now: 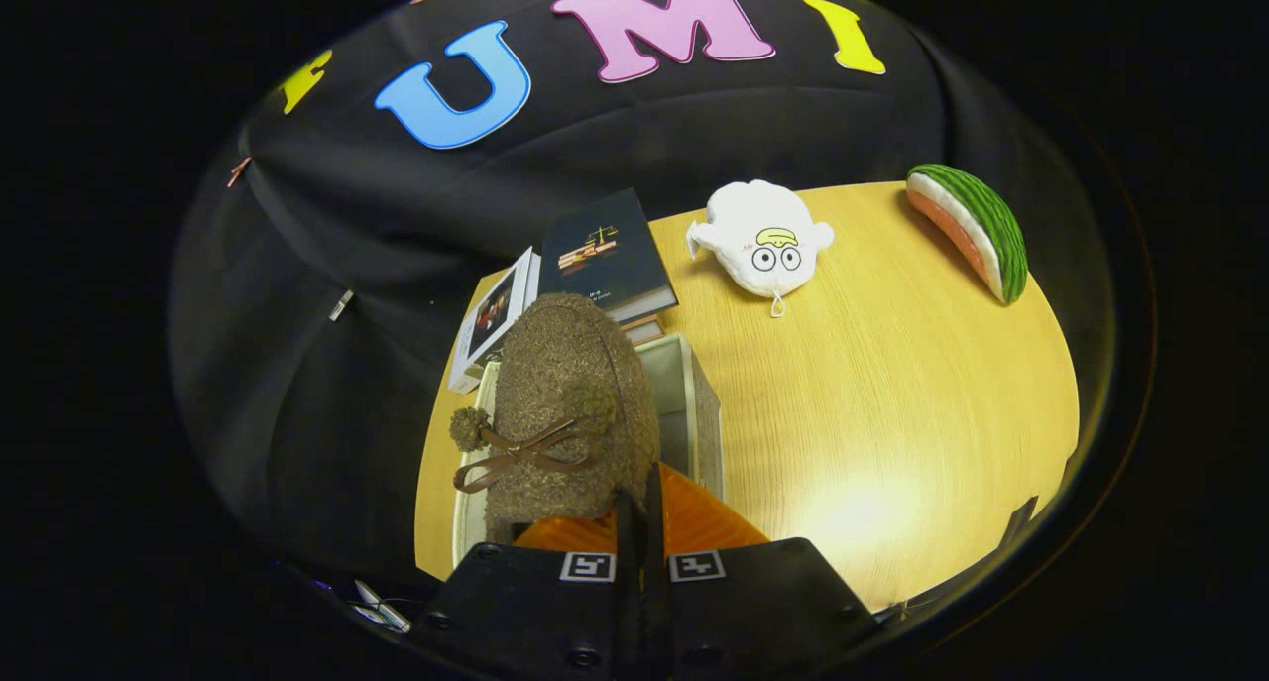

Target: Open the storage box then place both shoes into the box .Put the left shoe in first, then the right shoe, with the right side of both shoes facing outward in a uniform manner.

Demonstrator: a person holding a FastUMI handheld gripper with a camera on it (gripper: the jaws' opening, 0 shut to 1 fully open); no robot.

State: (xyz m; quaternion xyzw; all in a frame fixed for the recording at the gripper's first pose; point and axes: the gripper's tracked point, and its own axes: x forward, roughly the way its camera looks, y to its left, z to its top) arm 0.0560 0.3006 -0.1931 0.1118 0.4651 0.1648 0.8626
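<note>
A brown fuzzy shoe (573, 394) with a brown ribbon bow and pompoms (516, 451) hangs toe-forward just ahead of my fingers. My gripper (639, 522) is shut on the shoe's rear edge, the two fingers nearly touching. Under the shoe stands the open storage box (696, 403), pale-walled, with its right rim and part of its inside visible past the shoe. The shoe hides most of the box's opening, so I cannot tell what lies inside.
Beyond the box lies a dark book (605, 255), and a second book (491, 322) leans to its left. Farther right on the wooden table (892, 423) sit a white plush toy (763, 240) and a watermelon-slice plush (977, 227).
</note>
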